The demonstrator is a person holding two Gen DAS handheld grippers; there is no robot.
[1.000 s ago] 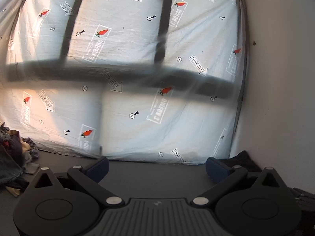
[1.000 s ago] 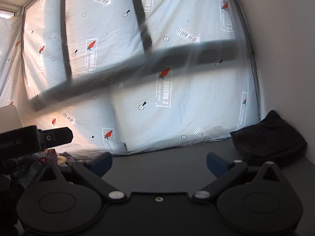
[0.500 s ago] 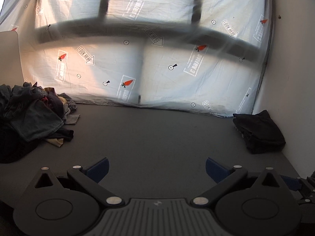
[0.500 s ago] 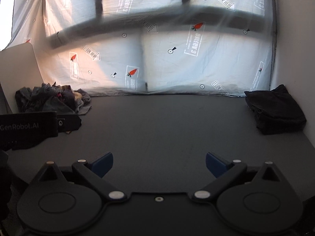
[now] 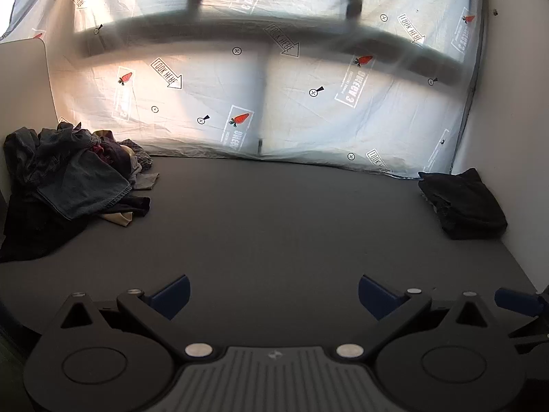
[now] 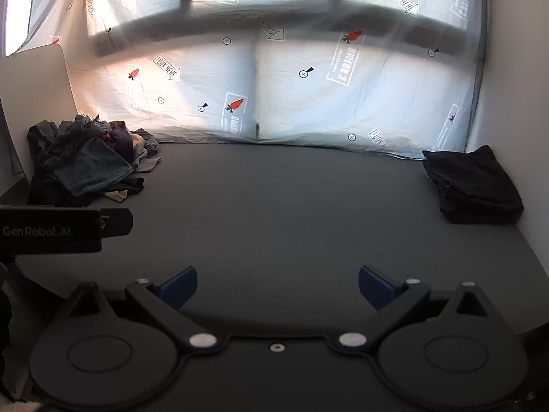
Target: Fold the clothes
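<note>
Both grippers, left gripper (image 5: 272, 295) and right gripper (image 6: 278, 286), are held spread and empty; the clothes pile (image 5: 73, 180) is seen upper left, nearer the left one

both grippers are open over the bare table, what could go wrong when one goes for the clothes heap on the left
1. The heap of clothes is tangled, with a denim piece draped over others, so a pinch may lift several garments at once.
2. The left gripper and right gripper sit close side by side, so they might collide while reaching left.
3. The folded dark garment lies at the table's right edge; a wide spread could knock it.
</note>
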